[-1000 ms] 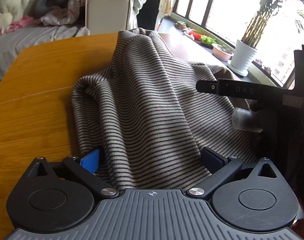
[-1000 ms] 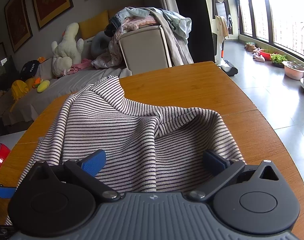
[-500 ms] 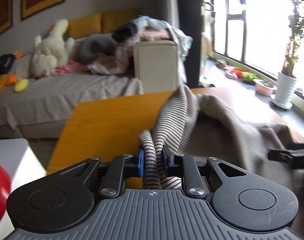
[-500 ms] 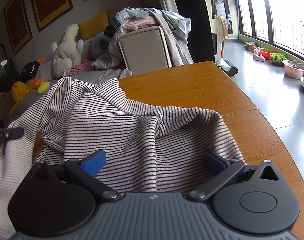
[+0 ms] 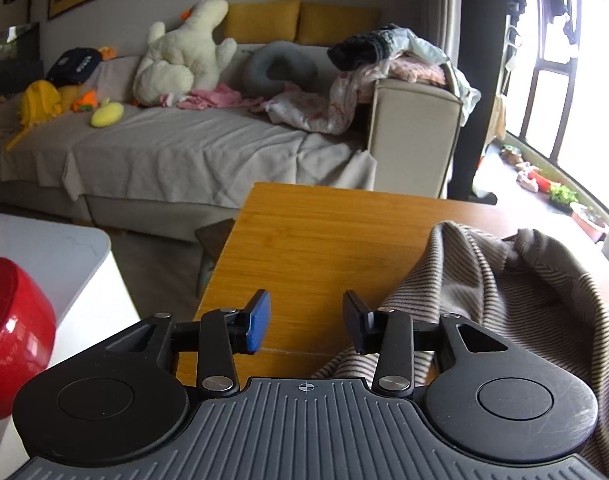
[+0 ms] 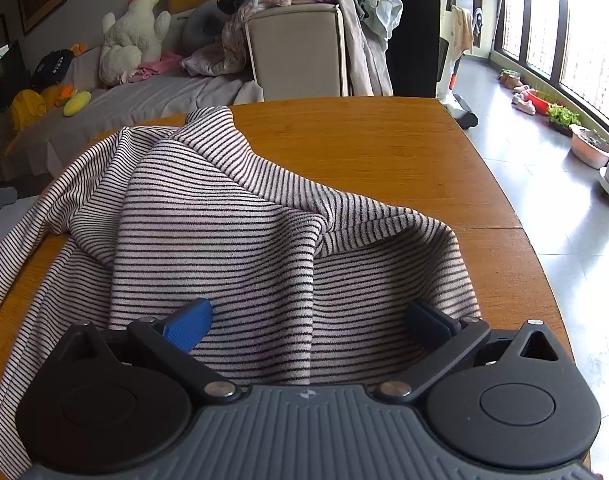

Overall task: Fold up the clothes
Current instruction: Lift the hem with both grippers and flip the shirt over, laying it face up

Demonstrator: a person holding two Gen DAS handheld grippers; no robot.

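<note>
A black-and-white striped garment (image 6: pixel 232 240) lies crumpled on the wooden table (image 6: pixel 364 148). In the left wrist view it shows as a bunched heap (image 5: pixel 524 280) to the right of my left gripper (image 5: pixel 306 326), which is open and empty over bare table near the left edge. My right gripper (image 6: pixel 308 318) is open wide, its fingers resting over the near part of the garment, with a raised fold between them. A loose end of the garment hangs toward the table's left edge (image 6: pixel 20 232).
A grey sofa (image 5: pixel 164 144) with plush toys and a heap of clothes stands beyond the table. A beige armrest (image 6: pixel 296 52) draped with clothes is behind the far edge. A red round object (image 5: pixel 12 332) and a white surface (image 5: pixel 56 248) are at the left. Plant pots stand by the window (image 6: pixel 588 148).
My left gripper took hold of a fold of the garment, pulled it to the left, and has now let it go and opened. The garment's left part has spread leftward. My right gripper stays open.
</note>
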